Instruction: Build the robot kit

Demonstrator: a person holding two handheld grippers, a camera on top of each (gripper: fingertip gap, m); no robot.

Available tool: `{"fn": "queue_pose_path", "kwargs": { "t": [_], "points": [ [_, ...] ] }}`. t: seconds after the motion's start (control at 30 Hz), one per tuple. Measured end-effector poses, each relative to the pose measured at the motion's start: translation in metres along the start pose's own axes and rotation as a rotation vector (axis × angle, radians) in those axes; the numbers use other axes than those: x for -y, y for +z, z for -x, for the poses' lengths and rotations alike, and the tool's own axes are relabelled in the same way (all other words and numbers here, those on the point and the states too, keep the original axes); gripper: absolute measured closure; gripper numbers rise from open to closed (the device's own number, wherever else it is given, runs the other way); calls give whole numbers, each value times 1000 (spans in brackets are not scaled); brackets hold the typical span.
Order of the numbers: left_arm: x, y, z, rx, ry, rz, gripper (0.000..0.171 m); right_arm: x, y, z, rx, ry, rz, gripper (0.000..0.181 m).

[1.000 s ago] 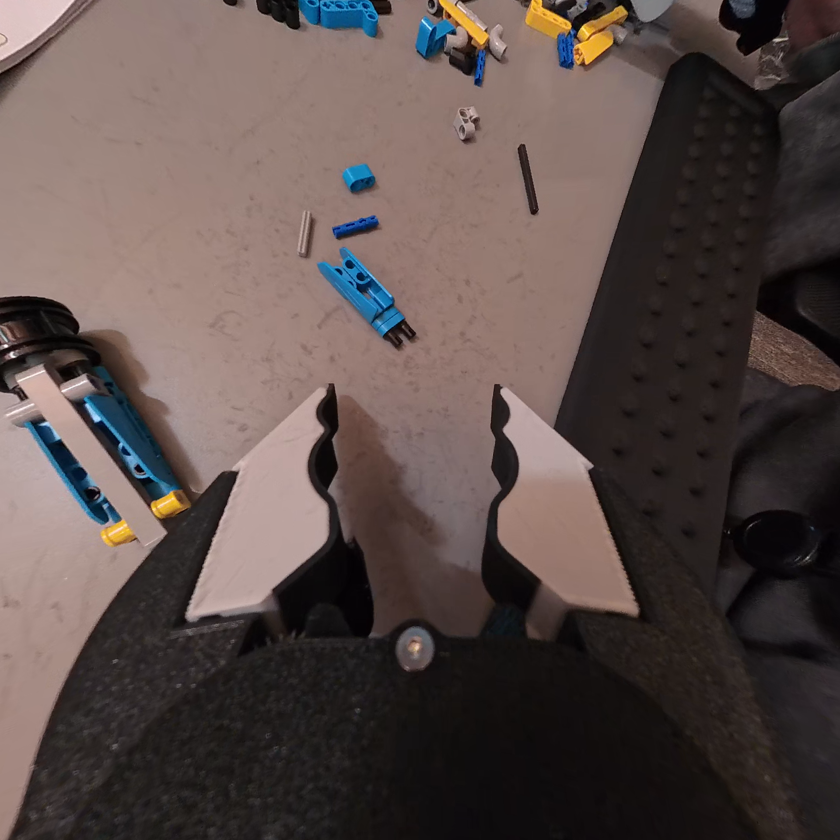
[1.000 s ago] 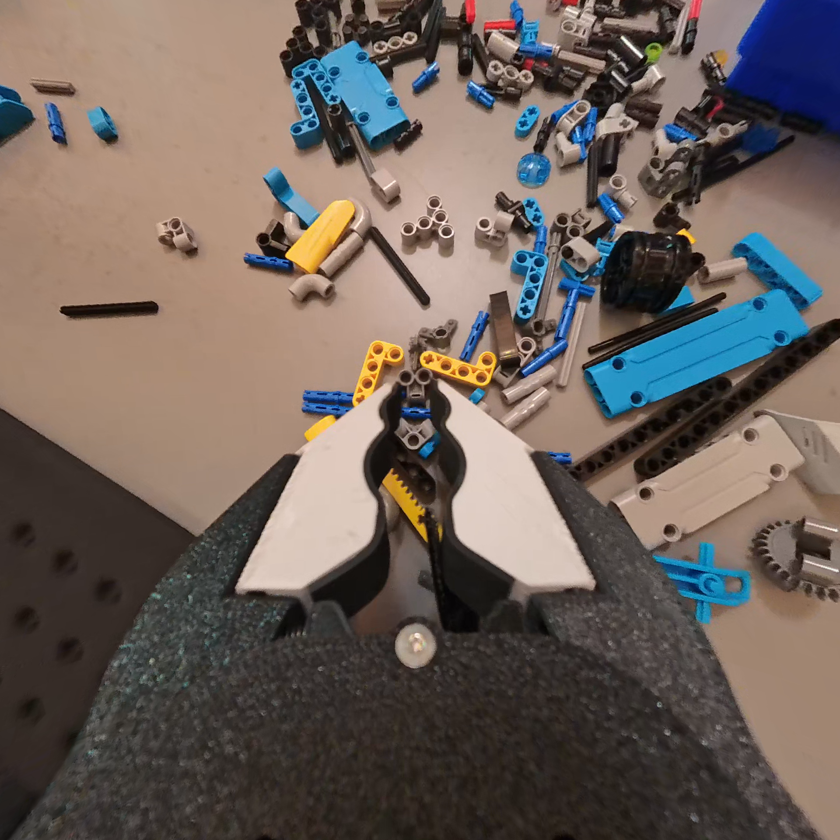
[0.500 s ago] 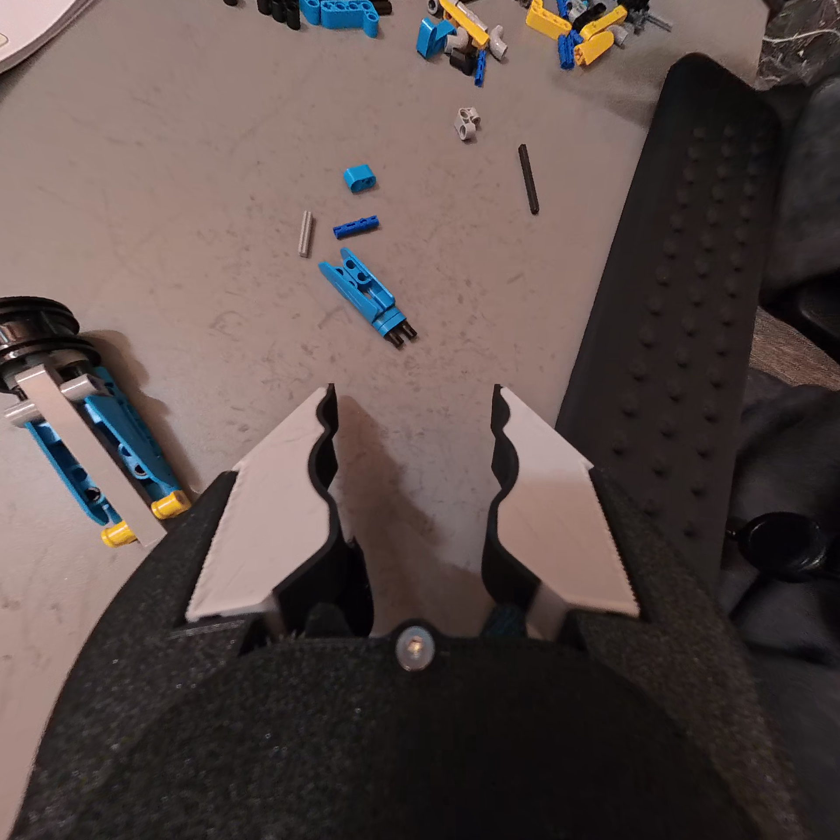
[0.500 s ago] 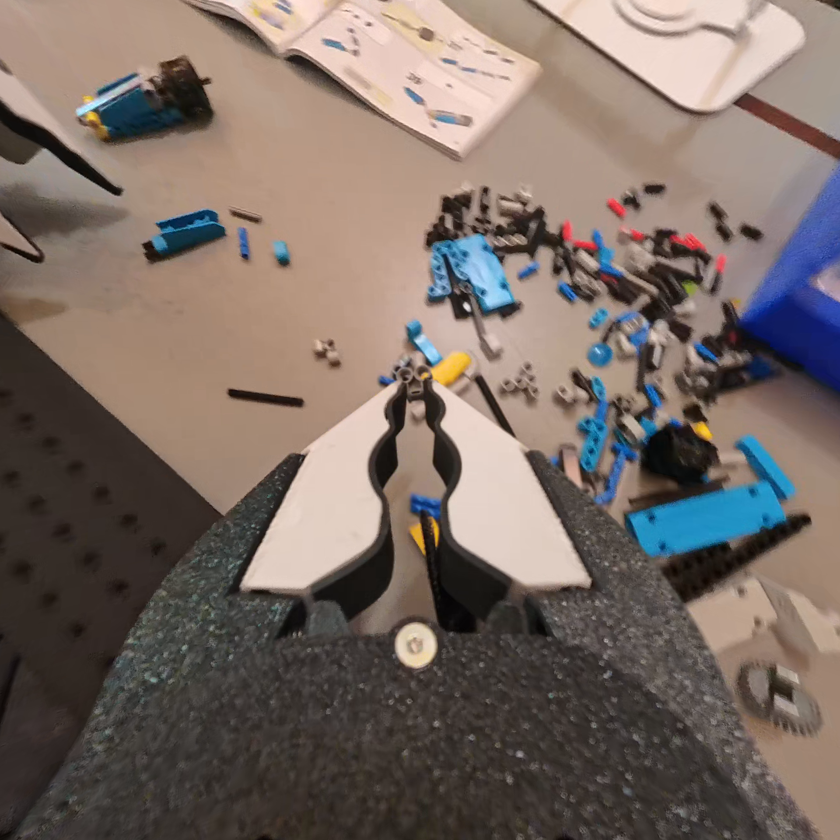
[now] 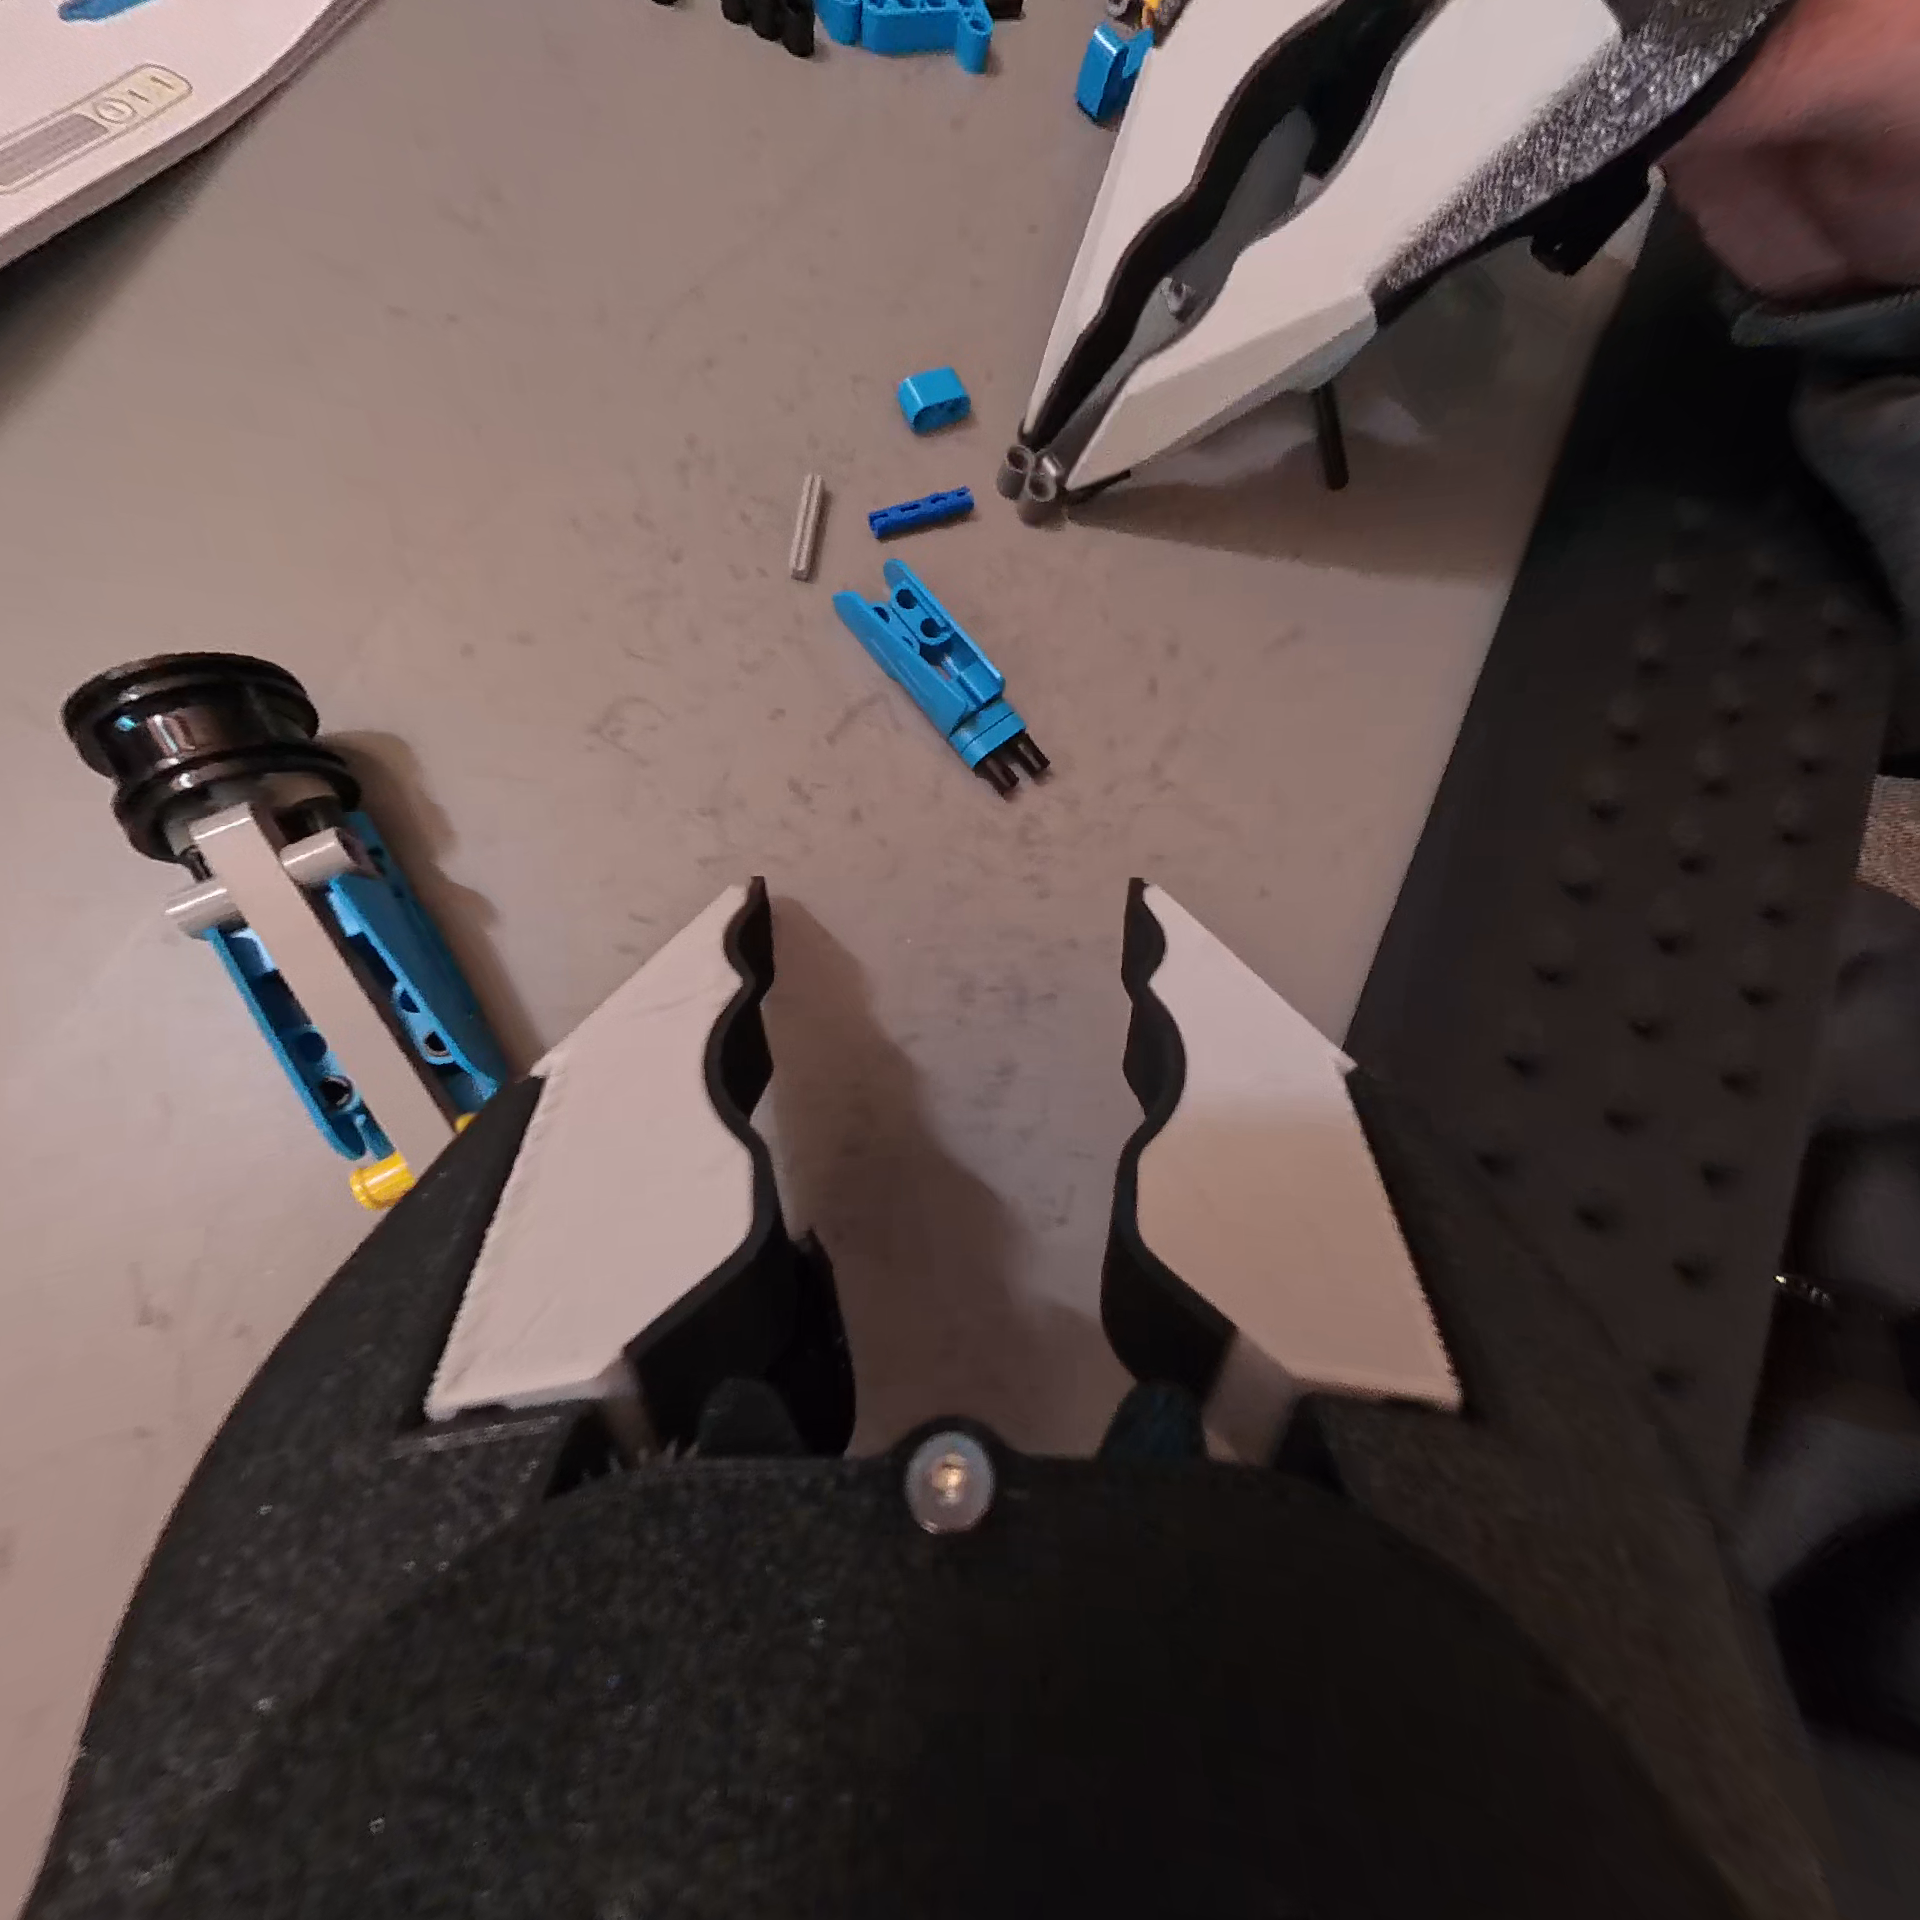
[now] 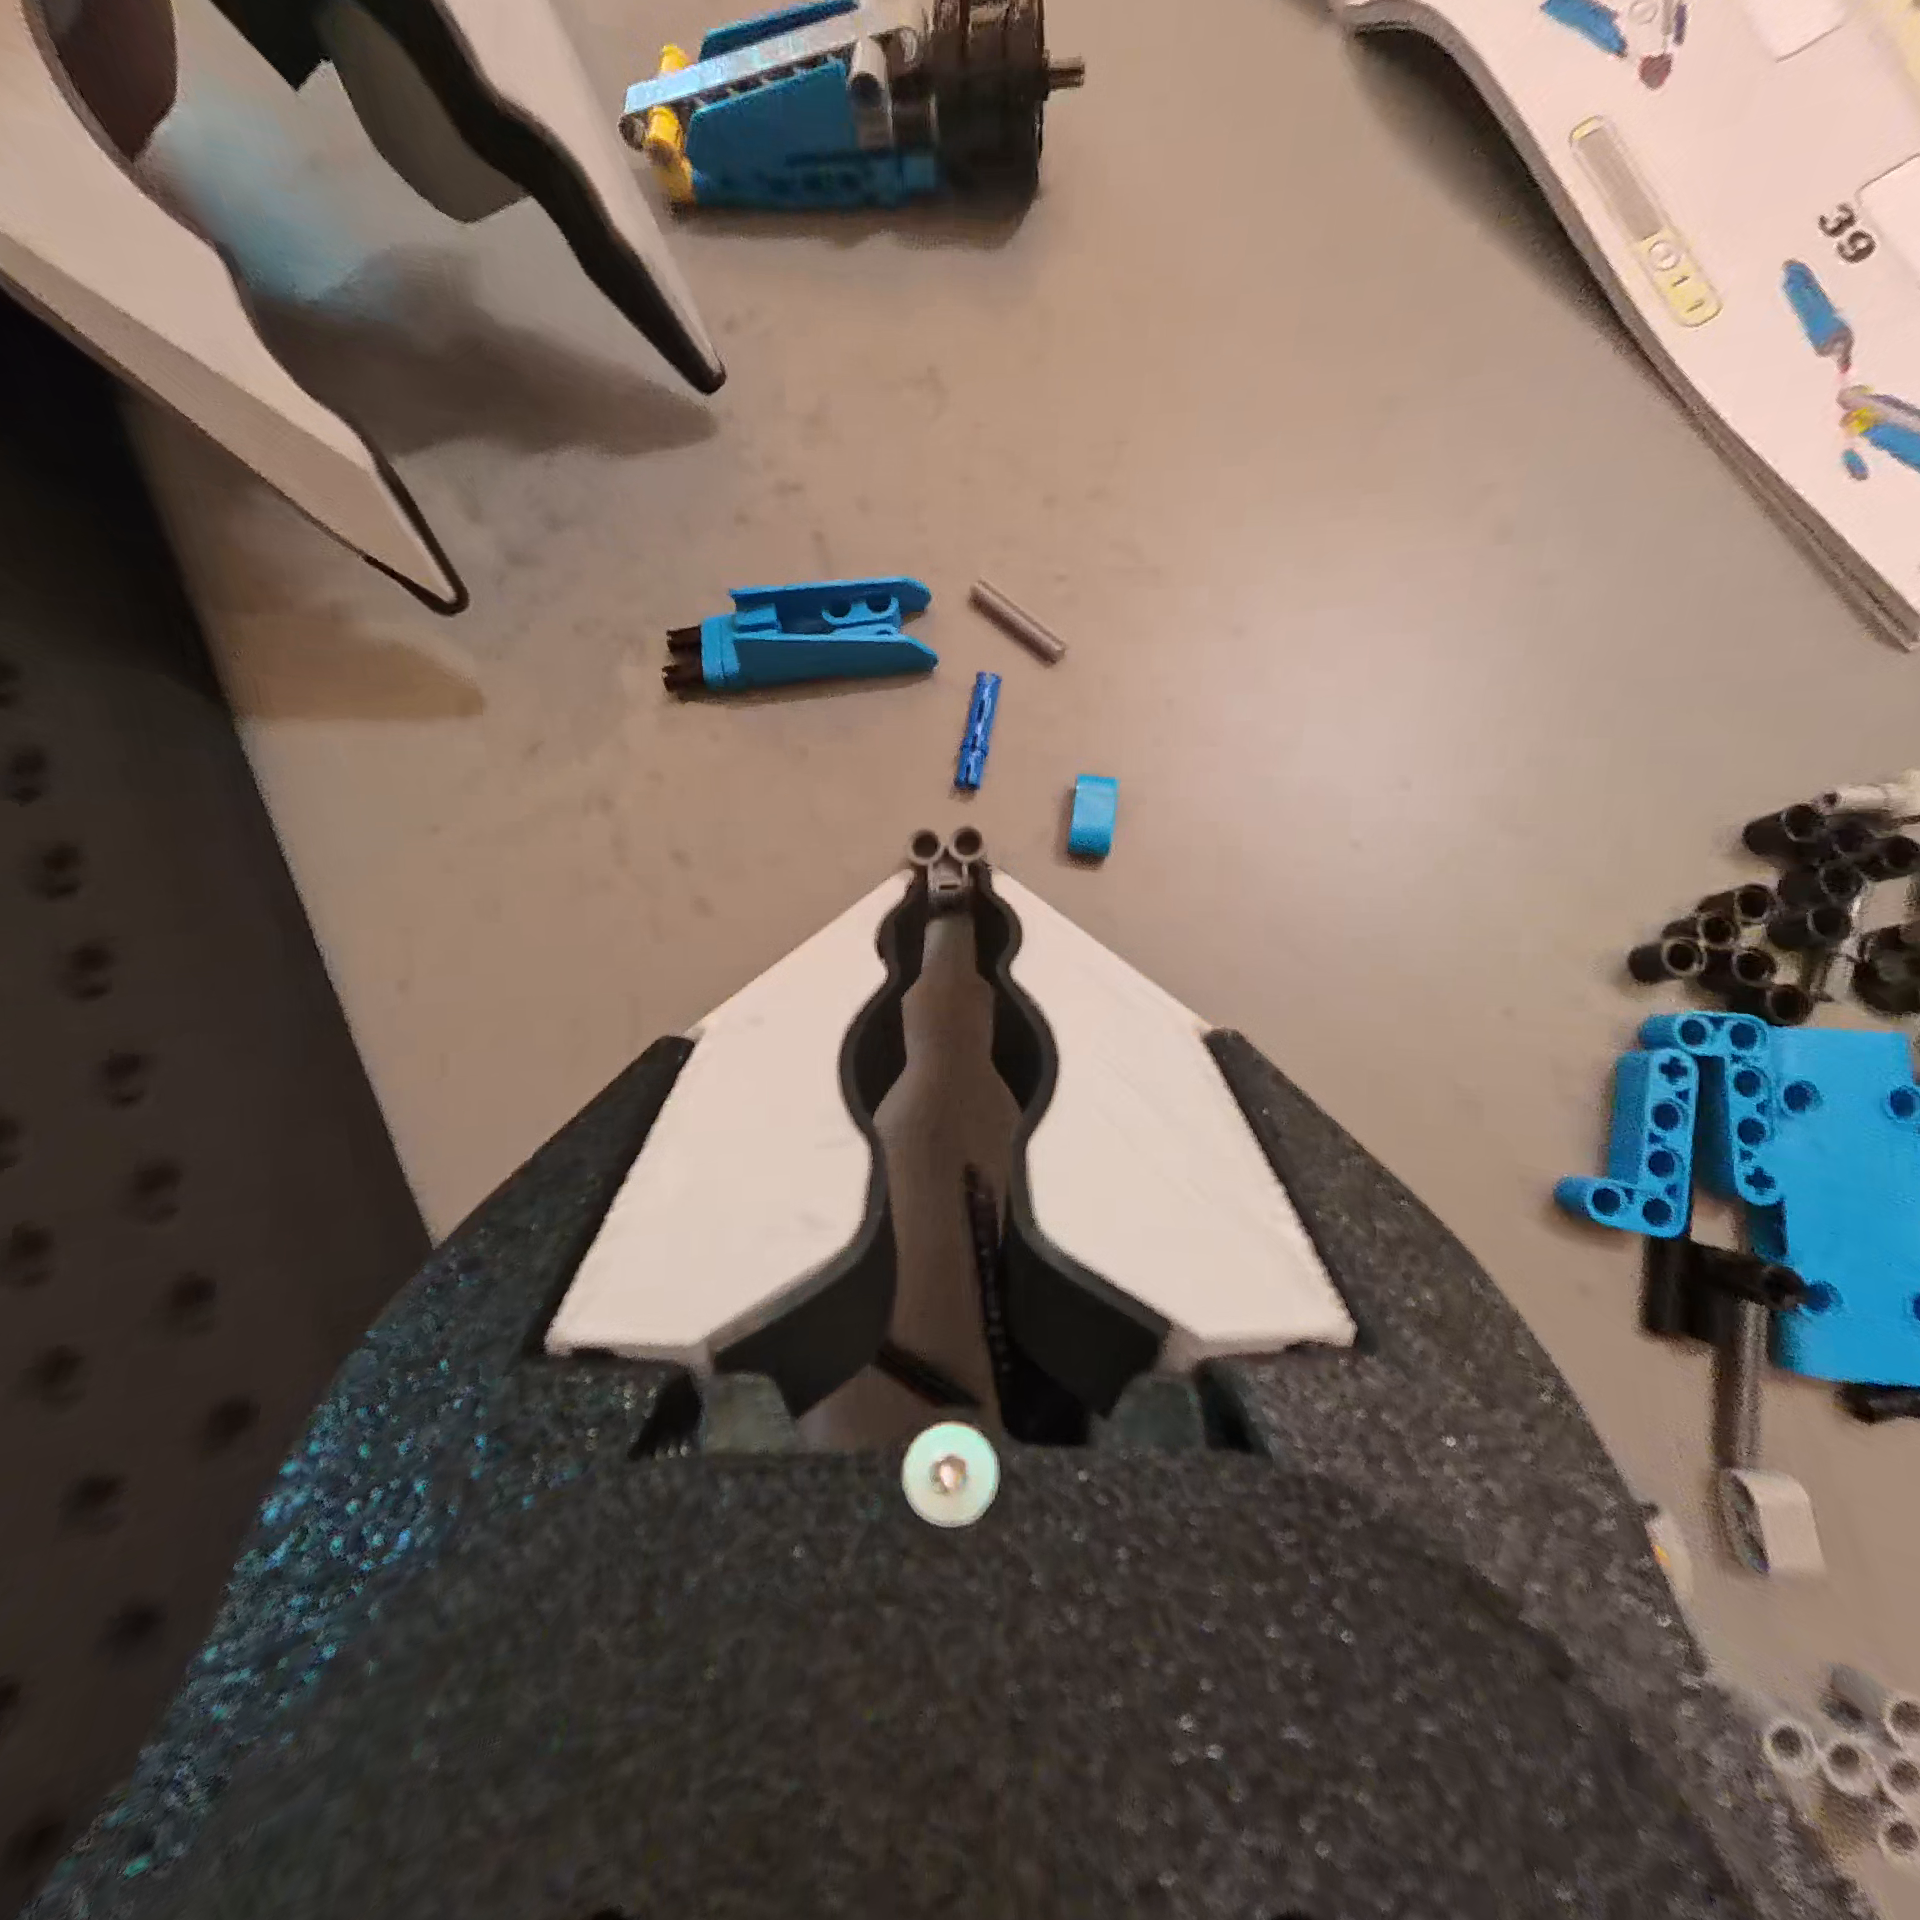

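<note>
My right gripper (image 6: 948, 883) is shut on a small grey connector piece (image 6: 947, 850) and holds it just above the table, next to a dark blue pin (image 6: 978, 730) and a small blue sleeve (image 6: 1092, 816). In the left wrist view the right gripper (image 5: 1044, 473) and its grey connector (image 5: 1031, 480) show at the upper right. A blue sub-assembly with black pins (image 5: 932, 670) lies beyond my left gripper (image 5: 943, 896), which is open and empty above the table. A grey axle (image 5: 807, 525) lies beside the pin (image 5: 921, 512).
A wheel assembly with blue beams (image 5: 281, 904) lies to the left. A black studded mat (image 5: 1662, 987) runs along the right. An open instruction booklet (image 6: 1704, 239) lies at the far side. Loose blue and black parts (image 6: 1787, 1132) lie right of my right gripper. The grey axle (image 5: 807, 525) sits 6 centimeters or so from the ends of my right fingers. It turns up in the right wrist view (image 6: 1016, 612) as well.
My right gripper has lifted the grey connector out of the parts pile and carried it across to the small blue parts near the left gripper. The left gripper has stayed put and open.
</note>
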State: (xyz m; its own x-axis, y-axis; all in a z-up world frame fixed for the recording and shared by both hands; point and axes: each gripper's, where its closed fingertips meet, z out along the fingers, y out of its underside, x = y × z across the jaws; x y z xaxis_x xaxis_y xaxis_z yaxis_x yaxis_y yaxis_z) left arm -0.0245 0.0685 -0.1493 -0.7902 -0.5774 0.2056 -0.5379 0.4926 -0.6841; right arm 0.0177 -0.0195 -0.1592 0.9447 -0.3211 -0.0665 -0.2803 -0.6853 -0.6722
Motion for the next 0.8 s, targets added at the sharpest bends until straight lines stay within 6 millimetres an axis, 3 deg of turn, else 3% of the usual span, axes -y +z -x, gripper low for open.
{"fn": "queue_pose_path", "kwargs": {
  "t": [0.1,0.33,0.47,0.63,0.73,0.8],
  "points": [
    [7,-5,0,-11,-19,-42,103,3,-18,-5,-48,-16,-4,167],
    [28,-16,3,-80,-148,-180,94,31,-125,-32,-282,-7,-156,162],
    [32,-20,1,-202,-270,-210,101,47,-164,-35,-373,19,-241,156],
    [48,-47,-3,-266,-266,-348,101,58,-173,-26,-363,80,-281,150],
    [48,-51,-1,-177,-225,-351,94,58,-164,-15,-331,52,-267,148],
    [47,-51,3,-86,-179,-336,94,42,-145,-21,-351,25,-205,149]
  ]
}}
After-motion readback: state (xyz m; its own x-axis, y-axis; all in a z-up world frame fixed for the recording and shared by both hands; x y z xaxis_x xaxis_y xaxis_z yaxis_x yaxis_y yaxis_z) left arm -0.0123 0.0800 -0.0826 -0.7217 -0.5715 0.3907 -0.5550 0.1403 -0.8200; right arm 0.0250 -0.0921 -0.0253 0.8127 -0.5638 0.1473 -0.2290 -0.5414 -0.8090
